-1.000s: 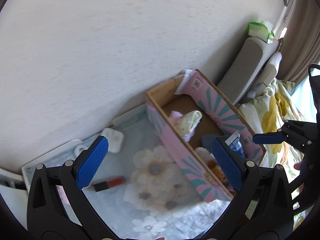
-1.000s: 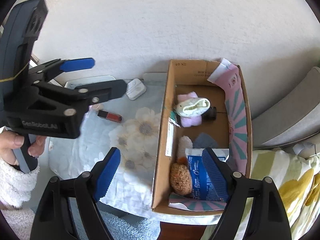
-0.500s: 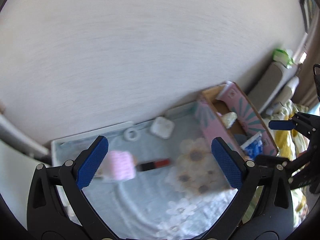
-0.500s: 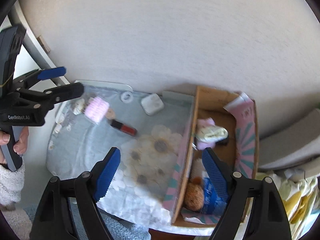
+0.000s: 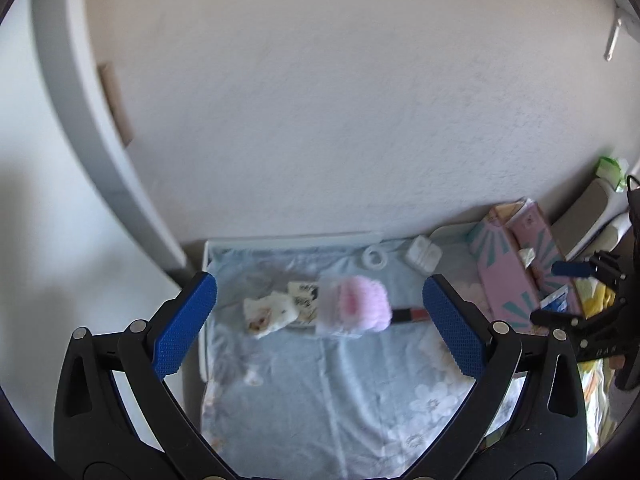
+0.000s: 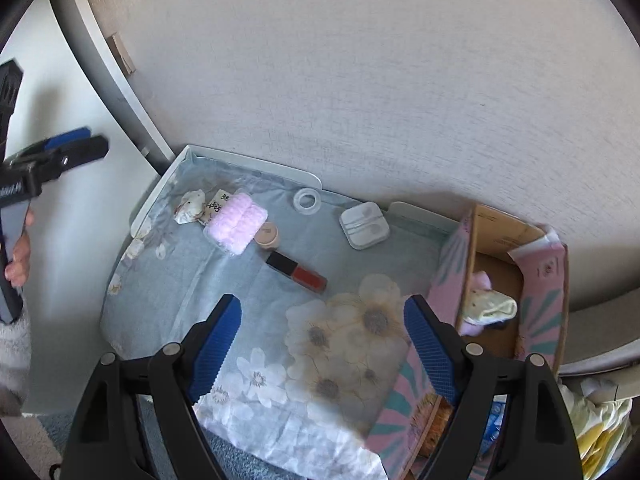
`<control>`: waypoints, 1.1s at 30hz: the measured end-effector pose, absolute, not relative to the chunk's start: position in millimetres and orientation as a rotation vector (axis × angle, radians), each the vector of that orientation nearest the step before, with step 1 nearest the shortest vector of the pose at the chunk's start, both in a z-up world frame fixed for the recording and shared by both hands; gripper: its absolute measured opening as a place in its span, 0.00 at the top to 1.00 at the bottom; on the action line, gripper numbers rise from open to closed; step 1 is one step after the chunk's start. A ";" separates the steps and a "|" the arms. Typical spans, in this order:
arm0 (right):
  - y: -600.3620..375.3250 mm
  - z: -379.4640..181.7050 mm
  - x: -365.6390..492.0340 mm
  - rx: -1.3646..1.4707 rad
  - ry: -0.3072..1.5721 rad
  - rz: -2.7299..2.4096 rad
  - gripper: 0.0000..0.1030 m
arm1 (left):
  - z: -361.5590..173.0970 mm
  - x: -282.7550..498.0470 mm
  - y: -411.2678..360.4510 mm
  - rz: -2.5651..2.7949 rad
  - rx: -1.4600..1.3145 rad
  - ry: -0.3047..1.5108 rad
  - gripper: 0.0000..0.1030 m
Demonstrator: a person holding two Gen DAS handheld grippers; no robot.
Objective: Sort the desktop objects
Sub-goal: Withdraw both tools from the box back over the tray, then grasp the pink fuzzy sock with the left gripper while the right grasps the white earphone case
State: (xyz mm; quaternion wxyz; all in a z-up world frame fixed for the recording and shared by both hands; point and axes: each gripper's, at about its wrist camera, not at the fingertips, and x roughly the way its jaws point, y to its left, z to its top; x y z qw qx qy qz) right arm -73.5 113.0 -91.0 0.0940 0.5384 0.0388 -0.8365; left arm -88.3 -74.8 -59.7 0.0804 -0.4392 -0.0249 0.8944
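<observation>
A floral cloth (image 6: 280,320) is spread over a white tray (image 6: 256,166) set against a textured wall. The left gripper (image 5: 320,324) is held wide apart and empty above the cloth's left end, and the pink fluffy pad (image 5: 354,306) is framed between its blue fingertips (image 5: 186,322) without being touched. The right gripper (image 6: 320,350) is likewise spread wide with nothing in it, poised over the large printed flowers beside the cardboard box (image 6: 500,280). On the cloth, a small wrapped packet (image 6: 190,206) and a printed card (image 6: 216,204) are seen just beside the pink pad, with a round beige compact (image 6: 269,235) touching the pad's far side. A red and black lipstick tube (image 6: 297,272) lies near the compact. A clear ring (image 6: 307,201) and a white square case (image 6: 364,225) are placed near the wall edge. Inside the box, a cream and pink soft item (image 6: 486,306) is visible. The box's pink wall stands between the cloth and its interior.
</observation>
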 end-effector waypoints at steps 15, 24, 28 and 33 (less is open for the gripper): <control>122.0 -176.8 -137.5 1.573 -0.052 -2.677 0.22 | -166.6 -58.9 26.3 2.862 -1.018 0.310 0.00; 132.3 -243.3 -192.1 1.676 -0.044 -2.696 0.22 | -227.5 -97.9 43.4 2.920 -1.121 0.320 0.00; 134.7 -254.0 -203.1 1.676 -0.037 -2.682 0.22 | -234.8 -108.3 47.7 2.920 -1.128 0.341 0.00; 127.1 -263.1 -213.8 1.673 0.066 -2.646 0.22 | -241.8 -112.5 45.2 2.905 -1.159 0.347 0.02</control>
